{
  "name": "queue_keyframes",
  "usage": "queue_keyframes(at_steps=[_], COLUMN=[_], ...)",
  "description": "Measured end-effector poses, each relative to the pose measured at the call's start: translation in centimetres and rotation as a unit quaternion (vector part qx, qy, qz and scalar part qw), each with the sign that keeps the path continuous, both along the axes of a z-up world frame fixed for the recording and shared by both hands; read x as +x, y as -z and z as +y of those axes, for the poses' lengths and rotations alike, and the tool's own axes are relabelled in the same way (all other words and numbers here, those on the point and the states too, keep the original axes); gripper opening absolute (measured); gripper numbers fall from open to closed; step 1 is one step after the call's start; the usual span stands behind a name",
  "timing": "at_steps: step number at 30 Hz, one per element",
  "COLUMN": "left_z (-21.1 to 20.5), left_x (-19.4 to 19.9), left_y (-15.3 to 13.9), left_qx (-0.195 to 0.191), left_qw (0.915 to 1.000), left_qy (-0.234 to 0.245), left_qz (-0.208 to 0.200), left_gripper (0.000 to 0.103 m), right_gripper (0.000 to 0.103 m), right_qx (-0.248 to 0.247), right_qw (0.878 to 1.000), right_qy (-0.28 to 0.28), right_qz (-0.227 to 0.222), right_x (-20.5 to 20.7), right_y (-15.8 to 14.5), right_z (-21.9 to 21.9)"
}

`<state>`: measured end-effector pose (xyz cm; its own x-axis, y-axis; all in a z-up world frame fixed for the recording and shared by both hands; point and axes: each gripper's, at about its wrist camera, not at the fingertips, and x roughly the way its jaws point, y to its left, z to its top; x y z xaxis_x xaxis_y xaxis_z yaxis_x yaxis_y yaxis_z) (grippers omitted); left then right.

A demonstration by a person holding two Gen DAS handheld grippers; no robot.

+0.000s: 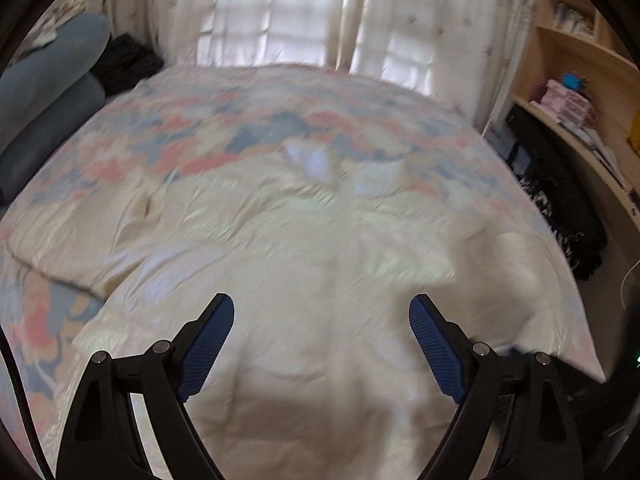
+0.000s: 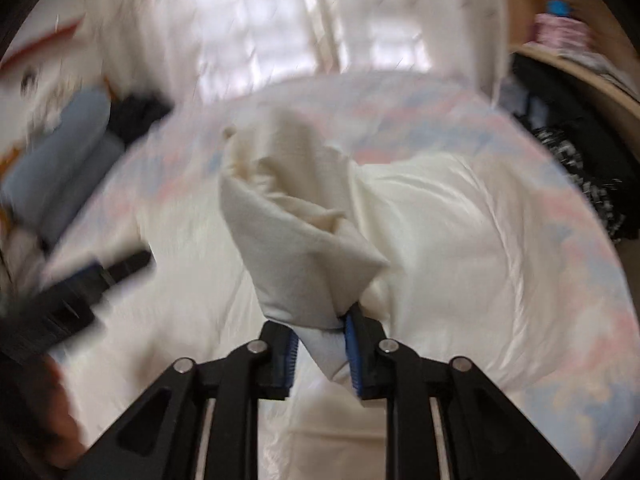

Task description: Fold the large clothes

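Observation:
A large cream garment [image 1: 320, 240] lies spread over the bed, wrinkled and partly doubled over on its left side. My left gripper [image 1: 322, 302] hovers above the garment's near part, its blue pads wide open with nothing between them. In the right wrist view my right gripper [image 2: 320, 324] is shut on a bunched fold of the cream garment [image 2: 296, 240], which rises from the jaws as a lifted flap. The rest of the garment [image 2: 440, 220] stays flat on the bed. The left gripper [image 2: 92, 276] shows as a dark blur at the left.
A floral quilt [image 1: 240, 120] in pink, blue and cream covers the bed. Grey-blue pillows [image 1: 48, 80] and dark clothing [image 1: 128, 60] sit at the far left. Wooden shelves [image 1: 580, 60] and a dark hanging cloth [image 1: 560, 208] line the right side. Curtains [image 1: 280, 12] hang behind.

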<state>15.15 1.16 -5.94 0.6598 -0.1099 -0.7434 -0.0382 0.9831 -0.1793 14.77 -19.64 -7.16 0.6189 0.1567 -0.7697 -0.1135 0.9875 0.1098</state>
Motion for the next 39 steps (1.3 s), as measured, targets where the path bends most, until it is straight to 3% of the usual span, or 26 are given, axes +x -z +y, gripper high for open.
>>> queue_keyframes(at_steps=[2, 4, 7, 11, 14, 23, 33, 39], left_z=[0.8, 1.3, 1.7, 1.8, 1.7, 0.6, -3.3, -4.2], left_x=[0.0, 0.0, -0.2, 0.0, -0.4, -0.4, 0.5, 1.8], left_y=[1.0, 1.7, 2.2, 3.1, 3.9, 7.4, 7.3, 9.0], left_qx=[-0.003, -0.014, -0.032, -0.060, -0.081, -0.148, -0.126, -0.145], left_qw=[0.9999, 0.9997, 0.9990, 0.9968, 0.9940, 0.9801, 0.9823, 0.9762], left_qy=[-0.004, -0.003, 0.007, 0.019, 0.031, 0.053, 0.083, 0.088], left_qz=[0.012, 0.022, 0.032, 0.050, 0.066, 0.120, 0.111, 0.135], left_gripper=[0.088, 0.088, 0.088, 0.088, 0.088, 0.088, 0.088, 0.082], right_gripper=[0.028, 0.047, 0.060, 0.062, 0.063, 0.063, 0.063, 0.063], right_qx=[-0.015, -0.026, -0.045, -0.048, -0.042, 0.030, 0.073, 0.070], right_qw=[0.999, 0.998, 0.998, 0.997, 0.998, 0.996, 0.991, 0.992], right_qy=[-0.019, -0.037, -0.049, -0.052, -0.023, 0.078, 0.107, 0.102], right_qz=[0.026, 0.045, 0.021, -0.013, -0.033, -0.035, -0.022, -0.023], right_x=[-0.4, -1.2, -2.9, -4.5, -5.9, -7.7, -8.2, -8.1], right_y=[2.4, 4.0, 3.7, 1.8, 0.7, 3.2, 5.8, 6.0], right_z=[1.8, 2.9, 3.2, 2.7, 0.9, -4.2, -6.4, -6.3])
